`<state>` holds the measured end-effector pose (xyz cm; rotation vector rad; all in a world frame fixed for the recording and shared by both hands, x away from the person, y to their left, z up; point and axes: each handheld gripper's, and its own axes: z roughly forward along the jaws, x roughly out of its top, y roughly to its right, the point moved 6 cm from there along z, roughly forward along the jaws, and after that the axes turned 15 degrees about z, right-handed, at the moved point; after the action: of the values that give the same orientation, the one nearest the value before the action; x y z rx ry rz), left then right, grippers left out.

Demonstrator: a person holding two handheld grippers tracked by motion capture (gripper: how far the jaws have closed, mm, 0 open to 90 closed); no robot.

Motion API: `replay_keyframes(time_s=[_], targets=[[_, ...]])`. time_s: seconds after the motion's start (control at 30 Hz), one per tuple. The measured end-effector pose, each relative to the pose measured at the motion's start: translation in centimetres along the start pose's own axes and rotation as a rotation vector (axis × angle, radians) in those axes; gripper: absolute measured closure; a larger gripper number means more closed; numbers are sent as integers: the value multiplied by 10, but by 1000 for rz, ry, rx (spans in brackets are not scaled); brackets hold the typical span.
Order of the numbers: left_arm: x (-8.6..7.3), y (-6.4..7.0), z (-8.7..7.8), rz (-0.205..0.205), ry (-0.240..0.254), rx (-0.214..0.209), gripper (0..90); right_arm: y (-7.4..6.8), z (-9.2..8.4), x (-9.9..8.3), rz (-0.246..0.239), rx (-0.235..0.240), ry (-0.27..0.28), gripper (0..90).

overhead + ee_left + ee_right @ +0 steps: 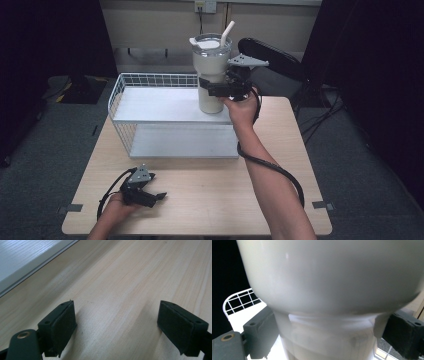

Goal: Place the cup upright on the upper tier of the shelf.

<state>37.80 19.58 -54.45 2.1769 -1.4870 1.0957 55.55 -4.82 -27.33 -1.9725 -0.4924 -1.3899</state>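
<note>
A white tumbler (212, 70) with a clear lid and a white straw stands on the top shelf of a white wire rack (150, 76), near that shelf's right end. My right gripper (208, 90) is shut on the tumbler's narrow lower part, one black pad on each side. In the right gripper view the tumbler (329, 290) bulges wide above the right gripper (327, 337), with rack wire (239, 300) behind at the left. My left gripper (156, 187) rests open on the wooden table (210, 200) near its front left; in its own view the left gripper (116, 325) holds nothing.
The rack's lower shelf (185, 142) lies on the table's far half, and its edge (30, 265) shows in the left gripper view. A black chair back (272, 56) stands behind the table at the right. Grey tape marks (324, 204) sit near the front corners.
</note>
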Motion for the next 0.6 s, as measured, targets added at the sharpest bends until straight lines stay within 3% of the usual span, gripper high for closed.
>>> replay_keyframes(time_s=[0.6], targets=[[0, 0, 0, 5, -2, 2, 147, 1, -2, -2, -11, 9, -7, 91]])
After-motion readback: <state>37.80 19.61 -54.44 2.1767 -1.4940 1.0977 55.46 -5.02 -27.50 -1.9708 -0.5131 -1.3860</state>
